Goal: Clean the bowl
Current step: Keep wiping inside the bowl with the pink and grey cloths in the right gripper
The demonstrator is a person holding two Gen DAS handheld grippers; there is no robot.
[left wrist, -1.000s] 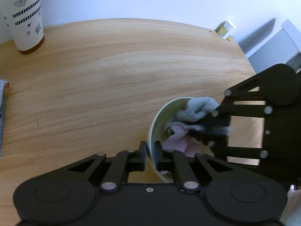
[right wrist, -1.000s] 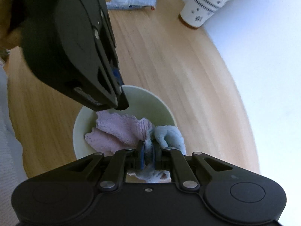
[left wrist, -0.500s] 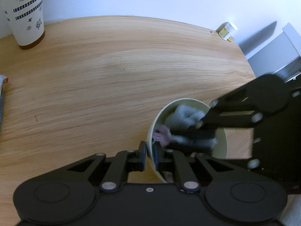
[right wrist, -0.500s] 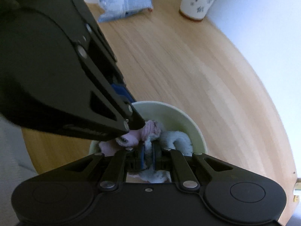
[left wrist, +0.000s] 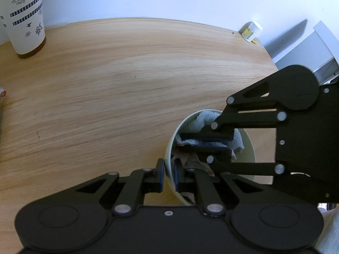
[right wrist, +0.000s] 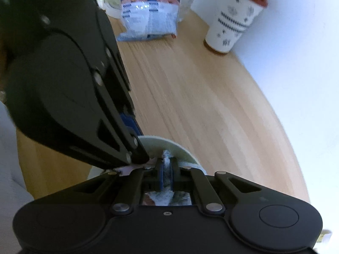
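Observation:
A pale green bowl (left wrist: 248, 148) stands on the wooden table (left wrist: 127, 84). My left gripper (left wrist: 168, 170) is shut on the bowl's near rim, one finger outside and one inside. My right gripper (left wrist: 186, 140) reaches into the bowl from the right, shut on a light blue and pink cloth (left wrist: 203, 122) that presses against the inner wall. In the right wrist view my right gripper (right wrist: 166, 169) pinches the cloth (right wrist: 166, 160) just above the bowl's rim (right wrist: 169, 145). My left gripper's black body hides most of the bowl there.
A white patterned cup (left wrist: 25, 17) with a brown base stands at the far left; it also shows in the right wrist view (right wrist: 235, 21). A small white jar (left wrist: 251, 30) sits at the far table edge. A plastic packet (right wrist: 148, 12) lies at the back.
My right gripper has swept the cloth around inside the bowl, from the far side toward the left inner wall. My left gripper has kept its grip on the rim.

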